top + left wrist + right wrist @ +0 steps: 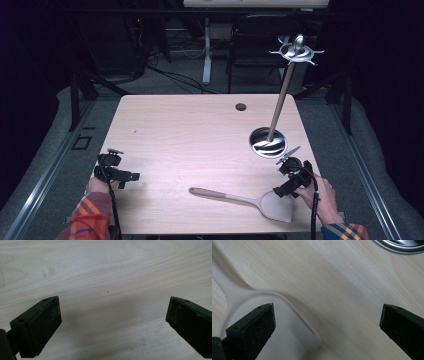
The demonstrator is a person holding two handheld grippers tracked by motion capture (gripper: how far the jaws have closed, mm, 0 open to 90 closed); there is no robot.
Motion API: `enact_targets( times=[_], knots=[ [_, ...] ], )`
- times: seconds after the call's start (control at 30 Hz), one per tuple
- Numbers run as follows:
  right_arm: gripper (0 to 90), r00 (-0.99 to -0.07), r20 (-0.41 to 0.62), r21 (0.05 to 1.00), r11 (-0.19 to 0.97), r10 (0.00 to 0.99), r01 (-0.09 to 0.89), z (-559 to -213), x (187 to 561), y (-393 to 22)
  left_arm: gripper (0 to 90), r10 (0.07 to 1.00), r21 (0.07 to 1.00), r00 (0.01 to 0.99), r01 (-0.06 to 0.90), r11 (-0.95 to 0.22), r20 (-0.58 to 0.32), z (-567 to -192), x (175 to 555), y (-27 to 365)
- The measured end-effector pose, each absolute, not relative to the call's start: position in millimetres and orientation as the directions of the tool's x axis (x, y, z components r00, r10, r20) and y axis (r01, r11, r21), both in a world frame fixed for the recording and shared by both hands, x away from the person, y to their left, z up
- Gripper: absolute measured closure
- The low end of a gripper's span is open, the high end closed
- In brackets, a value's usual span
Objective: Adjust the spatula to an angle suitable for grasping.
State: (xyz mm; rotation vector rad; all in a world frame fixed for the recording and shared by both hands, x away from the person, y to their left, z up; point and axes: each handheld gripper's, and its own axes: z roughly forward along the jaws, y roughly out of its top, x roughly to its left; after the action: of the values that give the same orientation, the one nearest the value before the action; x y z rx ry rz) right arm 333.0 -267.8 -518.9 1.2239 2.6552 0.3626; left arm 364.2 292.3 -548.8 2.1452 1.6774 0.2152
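Right gripper view: right gripper jaws spread over spatula blade, nothing pinched; light, flexible, slick blade — grip stiffer wooden handle; left gripper jaws spread, idle

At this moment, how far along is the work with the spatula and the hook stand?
Nothing looks done yet: the spatula lies flat on the table, apart from the utensil stand, whose top hooks are bare. In hand: the right gripper hovers open over the spatula's blade, not gripping. The left gripper is open over bare wood. Grasping, probably hanging, remains.
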Motion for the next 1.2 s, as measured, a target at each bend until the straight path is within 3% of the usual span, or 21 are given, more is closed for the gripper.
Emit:
enact_targets(
  times=[0.23, 0.43, 0.53, 0.67, 0.83, 1.2],
  knots=[
    [1.7, -0.671, -0.071, 0.271, 0.662, 0.738, 0.699, -519, 331, -259, 0.0, 0.949, 0.426, 0.289, 0.88, -0.211, -0.126, -547, 364, 289],
    [7.5, -0.708, -0.091, 0.311, 0.695, 0.701, 0.648, -512, 328, -251, 0.0, 0.948, 0.442, 0.296, 0.87, -0.217, -0.117, -544, 363, 290],
    [6.9, -0.713, -0.069, 0.348, 0.687, 0.698, 0.638, -513, 325, -243, 0.0, 0.947, 0.457, 0.302, 0.862, -0.221, -0.112, -541, 362, 288],
    [5.6, -0.744, -0.092, 0.317, 0.728, 0.661, 0.608, -512, 325, -235, 0.0, 0.945, 0.458, 0.308, 0.86, -0.226, -0.113, -541, 362, 287],
    [5.8, -0.769, -0.048, 0.387, 0.722, 0.637, 0.574, -512, 325, -224, 0.0, 0.938, 0.475, 0.332, 0.844, -0.248, -0.101, -539, 362, 285],
    [5.5, -0.835, -0.049, 0.308, 0.804, 0.548, 0.509, -523, 330, -180, 0.0, 0.941, 0.495, 0.324, 0.836, -0.237, -0.098, -538, 361, 286]
  ],
)
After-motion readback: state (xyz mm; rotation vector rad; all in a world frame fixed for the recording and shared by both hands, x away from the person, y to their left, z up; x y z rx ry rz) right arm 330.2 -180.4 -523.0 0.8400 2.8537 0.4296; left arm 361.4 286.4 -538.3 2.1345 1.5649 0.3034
